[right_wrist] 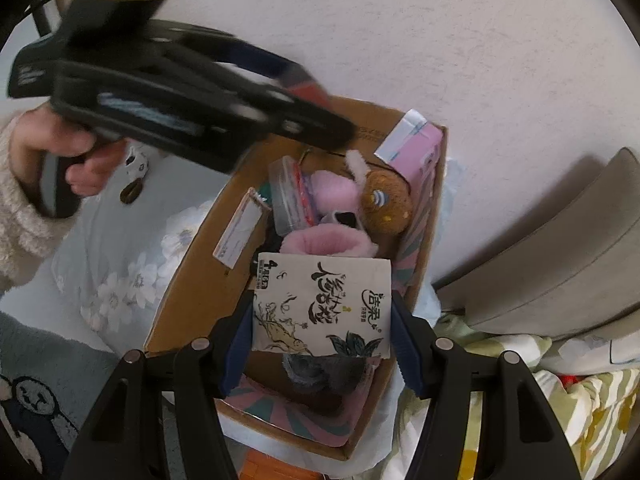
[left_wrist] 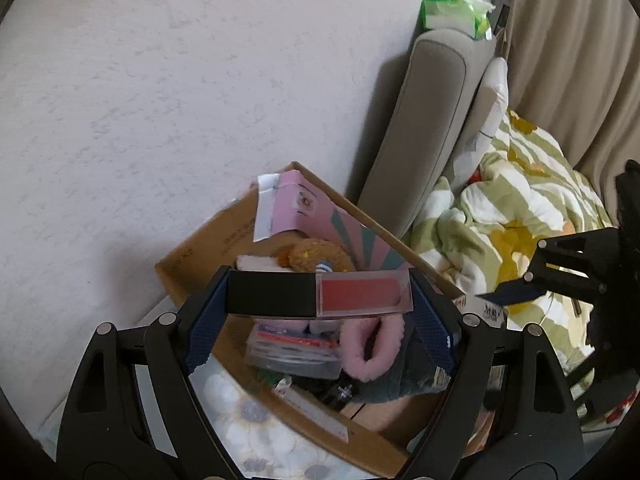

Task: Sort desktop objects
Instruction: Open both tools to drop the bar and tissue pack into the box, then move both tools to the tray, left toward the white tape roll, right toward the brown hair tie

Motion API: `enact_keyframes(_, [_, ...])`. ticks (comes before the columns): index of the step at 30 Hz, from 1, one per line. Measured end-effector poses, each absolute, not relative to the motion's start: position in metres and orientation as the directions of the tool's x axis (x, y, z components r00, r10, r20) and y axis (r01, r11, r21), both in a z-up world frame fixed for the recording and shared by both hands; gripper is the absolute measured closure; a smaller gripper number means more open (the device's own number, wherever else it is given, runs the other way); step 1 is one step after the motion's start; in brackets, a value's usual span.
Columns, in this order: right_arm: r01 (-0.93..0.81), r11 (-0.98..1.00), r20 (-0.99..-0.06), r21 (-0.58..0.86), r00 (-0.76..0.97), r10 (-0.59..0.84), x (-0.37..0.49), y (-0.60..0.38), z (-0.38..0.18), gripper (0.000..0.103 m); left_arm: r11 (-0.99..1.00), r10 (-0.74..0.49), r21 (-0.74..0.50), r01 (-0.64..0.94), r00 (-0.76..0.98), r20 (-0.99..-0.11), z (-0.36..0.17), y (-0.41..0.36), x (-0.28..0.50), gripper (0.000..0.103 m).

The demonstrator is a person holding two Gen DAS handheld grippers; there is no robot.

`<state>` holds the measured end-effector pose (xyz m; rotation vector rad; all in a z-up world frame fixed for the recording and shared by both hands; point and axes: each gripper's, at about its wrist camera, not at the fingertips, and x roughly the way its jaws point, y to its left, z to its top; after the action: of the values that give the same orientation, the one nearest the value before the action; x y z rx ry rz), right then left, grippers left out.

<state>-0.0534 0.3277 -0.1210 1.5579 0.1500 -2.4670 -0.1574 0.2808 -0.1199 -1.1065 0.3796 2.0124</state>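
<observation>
My left gripper [left_wrist: 319, 294] is shut on a lip gloss tube [left_wrist: 320, 294] with a black cap and red body, held crosswise above an open cardboard box [left_wrist: 188, 256]. My right gripper [right_wrist: 322, 306] is shut on a white tissue pack [right_wrist: 322, 306] with black Chinese lettering, held over the same box [right_wrist: 188, 280]. The box holds pink fluffy slippers [right_wrist: 326, 242], a brown plush toy [right_wrist: 386, 204], a clear plastic case [right_wrist: 288, 196] and a pink carton [right_wrist: 416, 152]. The left gripper shows blurred in the right wrist view [right_wrist: 304, 92], over the box's far corner.
The box sits on a floral cloth [right_wrist: 120, 272] against a white wall. A grey headboard [left_wrist: 424, 128] with a green tissue pack [left_wrist: 456, 12] on top and a green-striped quilt [left_wrist: 500, 216] lie to the right. A grey cartoon towel [right_wrist: 36, 380] lies at the left.
</observation>
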Motion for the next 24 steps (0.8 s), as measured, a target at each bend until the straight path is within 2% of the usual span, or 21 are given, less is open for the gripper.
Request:
enact_keyframes(4, [0.262, -0.963, -0.896, 0.057, -0.413, -0.165, -0.056, 0.327, -0.124, 0.045, -0.655, 0.487, -0.089, -0.751, -0.329, -0.809, -0.125, 0.289, -0.159, 0.020])
enact_keyframes(6, [0.281, -0.957, -0.902, 0.074, -0.390, -0.184, -0.059, 0.324, -0.129, 0.044, -0.675, 0.477, -0.078, -0.733, -0.354, -0.805, -0.122, 0.288, -0.161, 0.009])
enact_keyframes(7, [0.285, -0.956, -0.907, 0.073, -0.379, -0.182, -0.061, 0.322, -0.132, 0.040, -0.690, 0.471, -0.079, -0.720, -0.363, -0.804, -0.121, 0.286, -0.163, 0.001])
enact_keyframes(8, [0.286, -0.956, -0.911, 0.067, -0.372, -0.176, -0.062, 0.321, -0.136, 0.034, -0.698, 0.475, -0.085, -0.711, -0.370, -0.799, -0.118, 0.283, -0.165, 0.000])
enact_keyframes(9, [0.286, -0.956, -0.913, 0.065, -0.370, -0.173, -0.063, 0.320, -0.138, 0.017, -0.704, 0.482, -0.096, -0.704, -0.373, -0.793, -0.115, 0.280, -0.167, 0.000])
enact_keyframes(10, [0.286, -0.956, -0.913, 0.069, -0.368, -0.176, -0.063, 0.320, -0.139, 0.013, -0.709, 0.484, -0.103, -0.698, -0.375, -0.791, -0.113, 0.276, -0.169, 0.000])
enact_keyframes(14, [0.274, -0.957, -0.893, 0.096, -0.401, -0.204, -0.060, 0.323, -0.135, 0.011, -0.730, 0.450, -0.063, -0.681, -0.409, -0.794, -0.103, 0.261, -0.170, 0.000])
enact_keyframes(16, [0.266, -0.961, -0.891, 0.075, -0.416, -0.184, -0.059, 0.323, -0.132, 0.008, -0.738, 0.443, -0.052, -0.672, -0.426, -0.789, -0.097, 0.250, -0.168, 0.000])
enact_keyframes(24, [0.193, -0.981, -0.864, -0.008, -0.496, -0.090, -0.058, 0.320, -0.095, 0.008, -0.797, 0.414, -0.032, -0.603, -0.507, -0.756, -0.061, 0.198, -0.164, 0.000])
